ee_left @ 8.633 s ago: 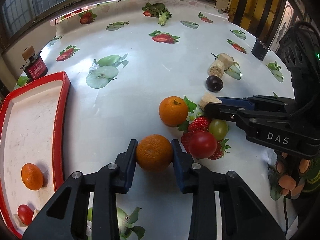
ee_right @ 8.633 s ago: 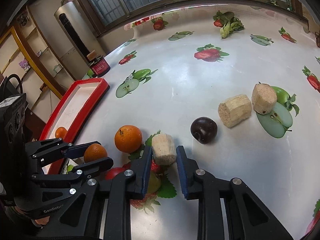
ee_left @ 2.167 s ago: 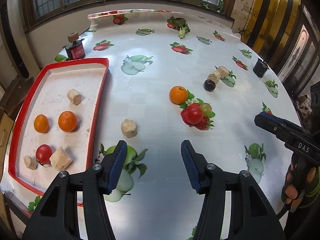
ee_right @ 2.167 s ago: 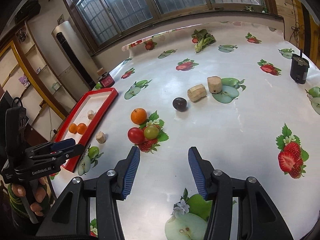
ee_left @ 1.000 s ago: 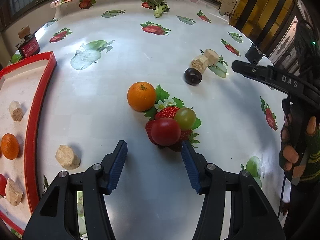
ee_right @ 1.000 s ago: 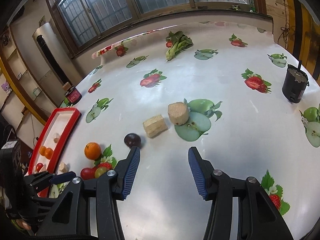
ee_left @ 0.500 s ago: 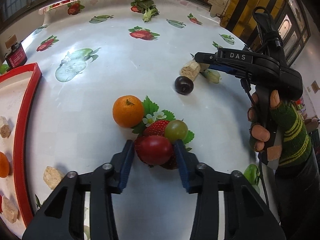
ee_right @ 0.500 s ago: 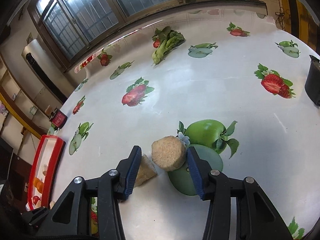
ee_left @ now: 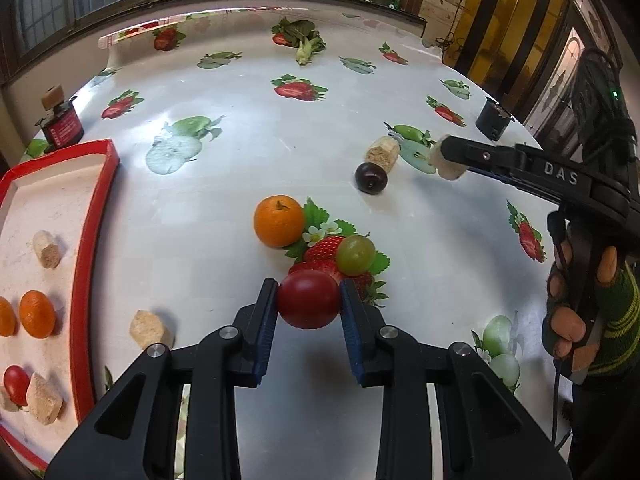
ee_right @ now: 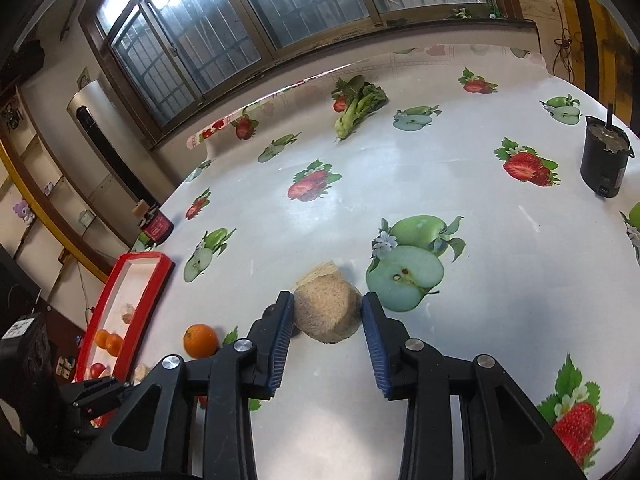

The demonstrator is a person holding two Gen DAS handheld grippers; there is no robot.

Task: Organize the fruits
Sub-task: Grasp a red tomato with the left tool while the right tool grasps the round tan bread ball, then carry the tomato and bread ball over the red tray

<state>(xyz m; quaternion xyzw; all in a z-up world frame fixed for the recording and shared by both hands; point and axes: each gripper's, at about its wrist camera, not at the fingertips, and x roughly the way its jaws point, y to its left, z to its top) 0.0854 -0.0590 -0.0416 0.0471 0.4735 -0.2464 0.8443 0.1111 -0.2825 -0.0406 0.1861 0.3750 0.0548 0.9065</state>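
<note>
My left gripper is shut on a red tomato, held just above the table. A green grape, an orange, a dark plum and a tan chunk lie on the table beyond it. My right gripper is shut on a round tan chunk, lifted off the table; it also shows in the left wrist view. The red tray at the left holds oranges, a small tomato and tan chunks.
A tan chunk lies on the table beside the tray. A red-labelled jar stands behind the tray. A black cup stands at the far right. The table cloth carries printed fruit. The table edge runs close at the right.
My left gripper has closed on the red tomato and raised it slightly. My right gripper has closed on the round tan chunk and lifted it off the table.
</note>
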